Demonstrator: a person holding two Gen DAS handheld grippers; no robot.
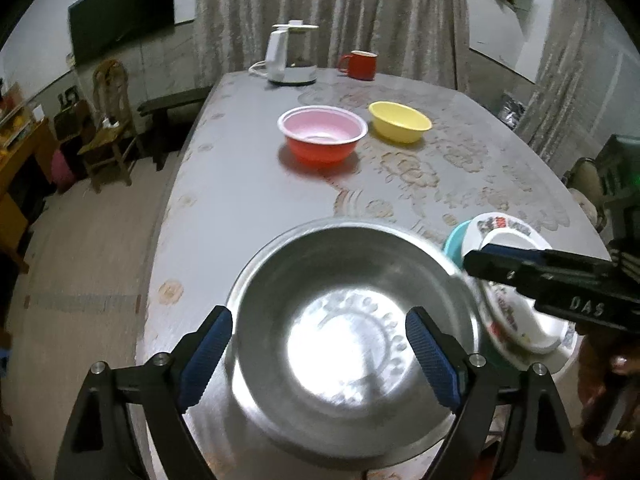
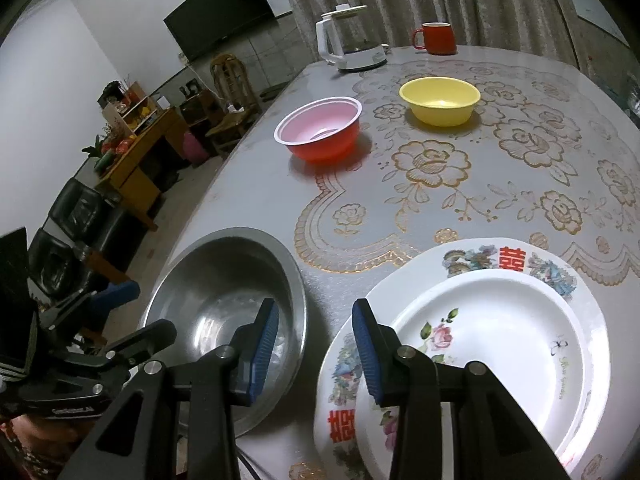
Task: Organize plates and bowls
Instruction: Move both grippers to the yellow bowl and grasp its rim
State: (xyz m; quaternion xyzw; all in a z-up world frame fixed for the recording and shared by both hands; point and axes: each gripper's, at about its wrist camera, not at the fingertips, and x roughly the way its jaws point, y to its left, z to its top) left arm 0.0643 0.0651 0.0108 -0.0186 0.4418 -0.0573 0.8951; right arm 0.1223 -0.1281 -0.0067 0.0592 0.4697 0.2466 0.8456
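A steel bowl [image 1: 352, 320] [image 2: 224, 292] stands on the table's near corner. My left gripper [image 1: 320, 360] is open wide over it, one finger outside the near rim and the other above the inside, neither pad pressing. To the right, a white flowered plate [image 2: 500, 340] lies on a larger decorated plate [image 2: 472, 256], with something teal [image 1: 454, 240] under them. My right gripper [image 2: 315, 354] hovers partly open between bowl and plates, and nothing is gripped. Farther back stand a red bowl with a pale inside [image 1: 322, 136] [image 2: 320, 132] and a yellow bowl [image 1: 400, 122] [image 2: 440, 100].
A white kettle [image 1: 290, 56] and a red mug [image 1: 360, 65] stand at the far end of the table [image 1: 240, 200], which has a lace-patterned cover. Chairs and a wooden cabinet are on the floor to the left. The table's left edge runs close to the steel bowl.
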